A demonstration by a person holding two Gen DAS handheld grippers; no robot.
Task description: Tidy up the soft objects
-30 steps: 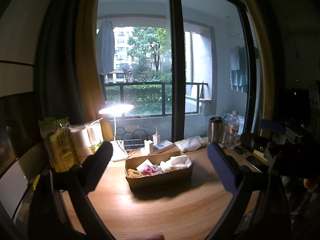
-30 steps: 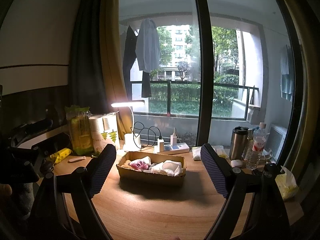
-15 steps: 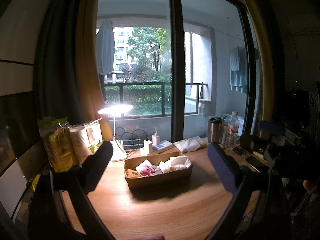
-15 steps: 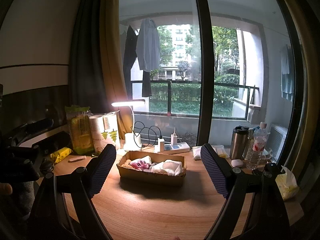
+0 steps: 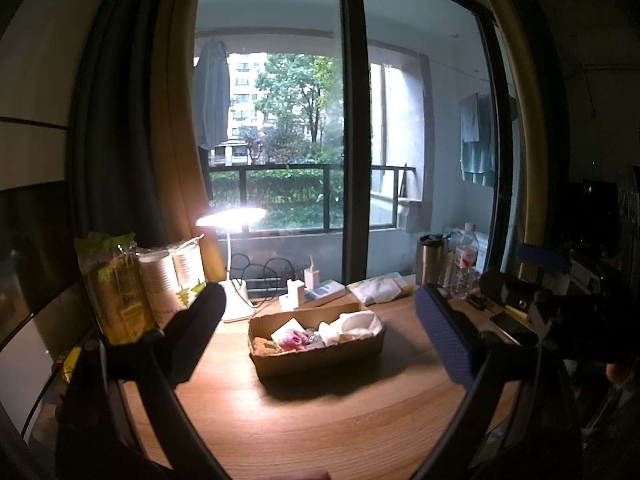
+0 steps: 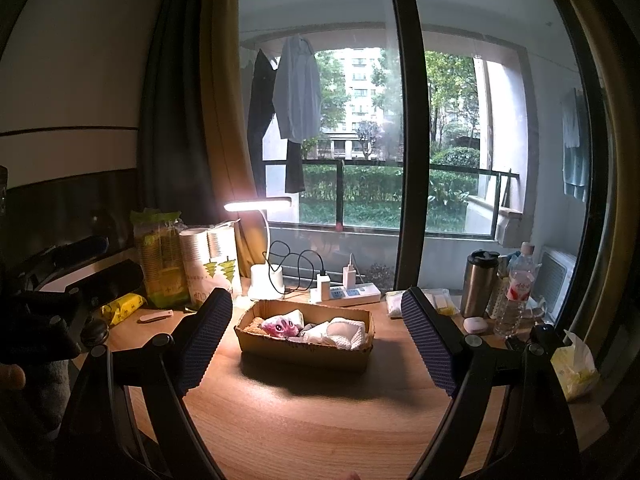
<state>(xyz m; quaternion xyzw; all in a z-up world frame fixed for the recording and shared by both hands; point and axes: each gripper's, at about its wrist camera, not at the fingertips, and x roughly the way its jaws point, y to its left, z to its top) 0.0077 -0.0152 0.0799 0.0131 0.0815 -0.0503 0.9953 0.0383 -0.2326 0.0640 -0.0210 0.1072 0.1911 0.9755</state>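
Observation:
A brown cardboard box [image 5: 320,354] [image 6: 304,350] stands in the middle of the wooden desk. It holds a pink plush toy [image 5: 291,339] [image 6: 280,326], white cloths [image 5: 352,324] [image 6: 340,330] and a tan knitted piece [image 5: 264,346]. My left gripper [image 5: 320,332] is open and empty, held back from the box on its left side. My right gripper [image 6: 316,336] is open and empty, held back from the box on its near side. Each gripper shows dimly at the edge of the other's view.
A lit white desk lamp [image 6: 260,240], a power strip with chargers [image 6: 348,294], packs of paper cups [image 6: 208,266] and a green pack [image 6: 160,256] stand behind the box. A steel tumbler [image 6: 478,282], a water bottle [image 6: 516,296] and tissues [image 6: 572,364] stand right.
Both views have shifted only slightly. The box and its contents have not moved. Both grippers stay open.

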